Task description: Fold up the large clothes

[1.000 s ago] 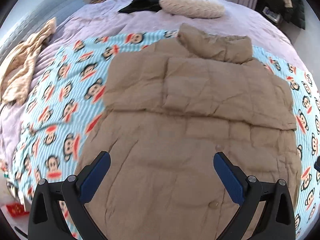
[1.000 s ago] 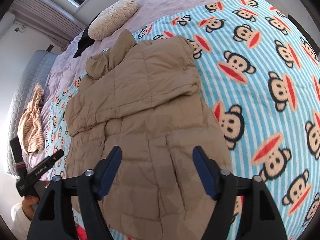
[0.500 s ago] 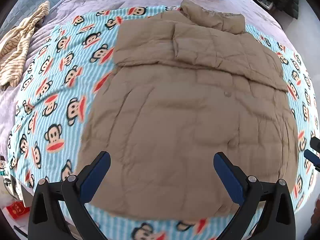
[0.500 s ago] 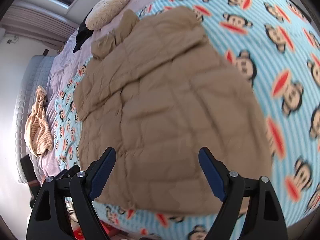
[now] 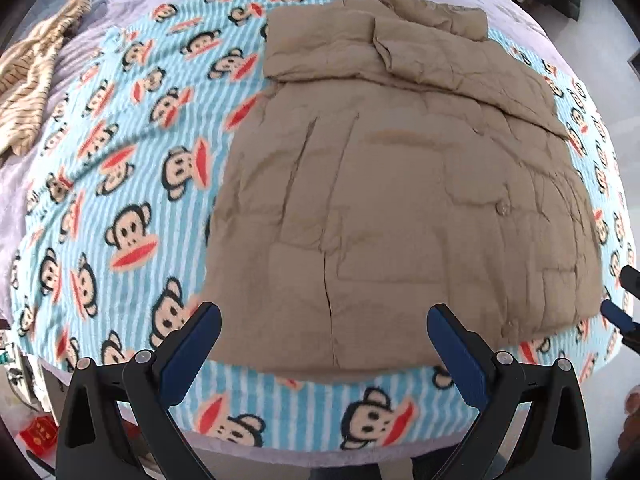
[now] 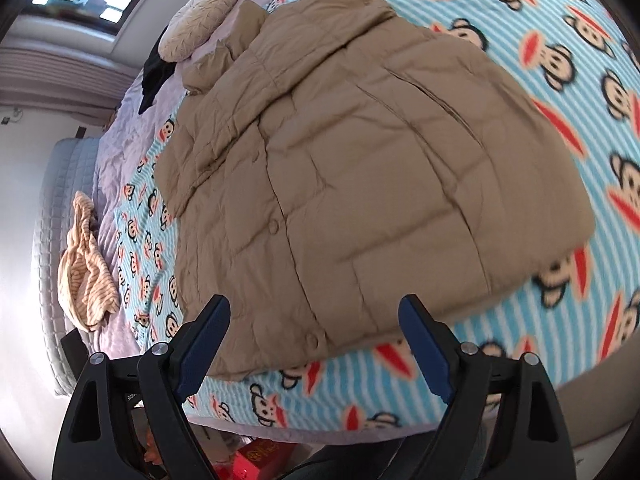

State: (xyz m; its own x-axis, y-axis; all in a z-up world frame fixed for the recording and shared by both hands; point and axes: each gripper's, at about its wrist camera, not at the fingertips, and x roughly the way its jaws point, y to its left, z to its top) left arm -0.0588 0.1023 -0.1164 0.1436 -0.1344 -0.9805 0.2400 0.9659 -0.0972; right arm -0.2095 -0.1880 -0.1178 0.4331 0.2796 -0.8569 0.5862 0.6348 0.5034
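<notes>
A tan quilted puffer jacket [image 5: 400, 184] lies flat on a blue striped monkey-print blanket [image 5: 120, 184], its sleeves folded across the chest and its collar at the far end. It also shows in the right wrist view [image 6: 360, 168]. My left gripper [image 5: 324, 344] is open and empty, hovering over the jacket's near hem. My right gripper [image 6: 314, 338] is open and empty, above the hem's corner near the bed's edge. The tip of the right gripper shows at the right edge of the left wrist view [image 5: 622, 316].
A cream striped garment [image 5: 28, 80] lies on the lilac bedsheet at the left. A cream cushion [image 6: 200, 18] and a black garment [image 6: 154, 76] lie beyond the jacket's collar. Red boxes [image 6: 260, 462] sit on the floor below the bed's near edge.
Both grippers have pulled back and up toward the foot of the bed; the jacket's near hem and the blanket's edge are now in view. The jacket has not moved.
</notes>
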